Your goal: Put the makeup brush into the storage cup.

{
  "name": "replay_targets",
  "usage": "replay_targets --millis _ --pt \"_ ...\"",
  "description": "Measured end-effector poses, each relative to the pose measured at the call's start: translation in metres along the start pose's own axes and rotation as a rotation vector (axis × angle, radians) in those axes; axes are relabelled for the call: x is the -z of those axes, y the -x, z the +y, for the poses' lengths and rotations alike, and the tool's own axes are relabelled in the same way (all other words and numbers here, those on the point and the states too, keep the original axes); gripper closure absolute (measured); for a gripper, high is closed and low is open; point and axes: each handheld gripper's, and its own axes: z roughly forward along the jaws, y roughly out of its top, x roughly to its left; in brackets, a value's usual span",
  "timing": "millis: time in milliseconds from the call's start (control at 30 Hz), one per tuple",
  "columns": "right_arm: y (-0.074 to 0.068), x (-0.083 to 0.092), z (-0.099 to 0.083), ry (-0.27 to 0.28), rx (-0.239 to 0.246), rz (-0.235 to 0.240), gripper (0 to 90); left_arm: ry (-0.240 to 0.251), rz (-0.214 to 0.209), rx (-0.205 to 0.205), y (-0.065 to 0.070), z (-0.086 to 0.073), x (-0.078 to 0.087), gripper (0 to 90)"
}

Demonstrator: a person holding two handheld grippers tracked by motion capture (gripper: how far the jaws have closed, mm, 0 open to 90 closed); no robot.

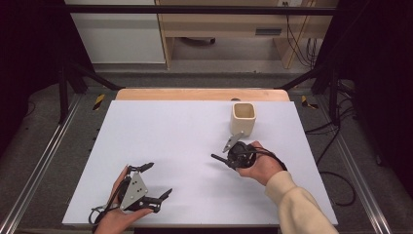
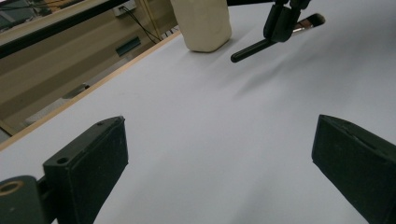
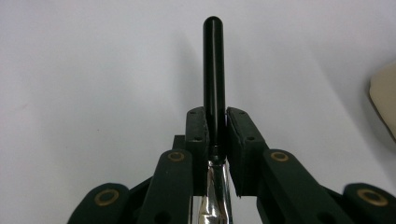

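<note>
One brush (image 1: 228, 149) sits pinched tight in my right gripper (image 1: 233, 155), just in front of the cup (image 1: 243, 118). Its bristle end points up toward the cup, and its black handle points away from it. My left gripper (image 1: 155, 179) is wide open, holds nothing, and is far from the cup.

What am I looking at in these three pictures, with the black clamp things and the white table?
A person sits at a white table and holds a hand tool with a two-jaw claw in each hand. One picture looks down from above; the other two come from small cameras riding on each claw. The left claw is open and empty, low over the table. The right claw is shut on a makeup brush, gripped where the black handle meets the metal collar. A cream cup stands just beyond it.
</note>
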Motion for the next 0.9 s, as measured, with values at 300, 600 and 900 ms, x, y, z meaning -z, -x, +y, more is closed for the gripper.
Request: replay_targets --millis 300,600,900 --pt "0.003 0.007 0.008 -0.004 0.022 0.0 79.2 -0.026 -0.024 -0.066 0.005 0.01 -0.01 3.2" --pt "-0.003 0.017 0.022 0.009 0.06 0.023 79.2 -0.034 -0.051 -0.135 0.007 0.031 -0.04 4.4" --pt "-0.006 0.014 0.025 -0.02 0.08 0.044 79.2 -0.009 -0.039 -0.134 -0.002 0.034 -0.055 5.0"
